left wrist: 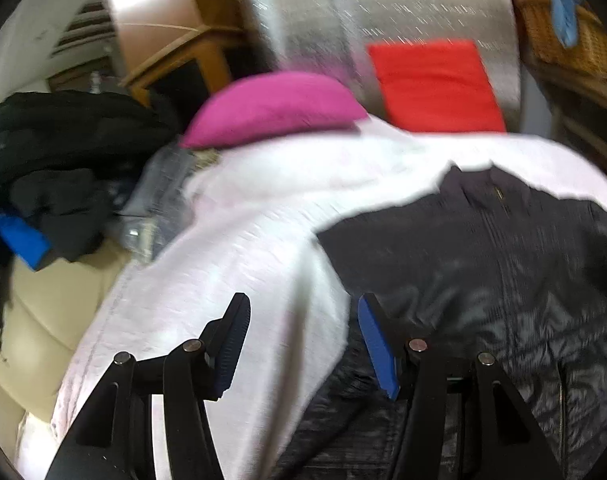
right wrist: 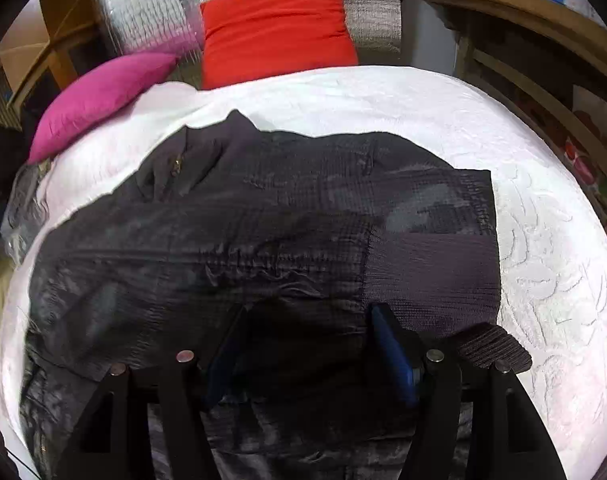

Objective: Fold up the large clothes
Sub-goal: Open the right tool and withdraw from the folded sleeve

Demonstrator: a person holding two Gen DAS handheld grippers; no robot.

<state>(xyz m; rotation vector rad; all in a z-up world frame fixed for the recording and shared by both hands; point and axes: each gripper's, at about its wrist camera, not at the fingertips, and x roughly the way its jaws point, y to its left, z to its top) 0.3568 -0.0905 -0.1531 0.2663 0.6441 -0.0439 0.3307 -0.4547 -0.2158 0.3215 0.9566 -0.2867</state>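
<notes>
A dark quilted jacket lies spread on a bed with a white cover, zipper and collar toward the far left. In the left wrist view the jacket fills the right side. My left gripper is open and empty above the white cover, at the jacket's left edge. My right gripper is open and empty just above the jacket's near part, by a ribbed cuff. A sleeve looks folded across the jacket's right side.
A magenta pillow and a red pillow lie at the head of the bed against a silver foil panel. A pile of dark clothes with blue fabric sits left of the bed. Wooden shelves stand on the right.
</notes>
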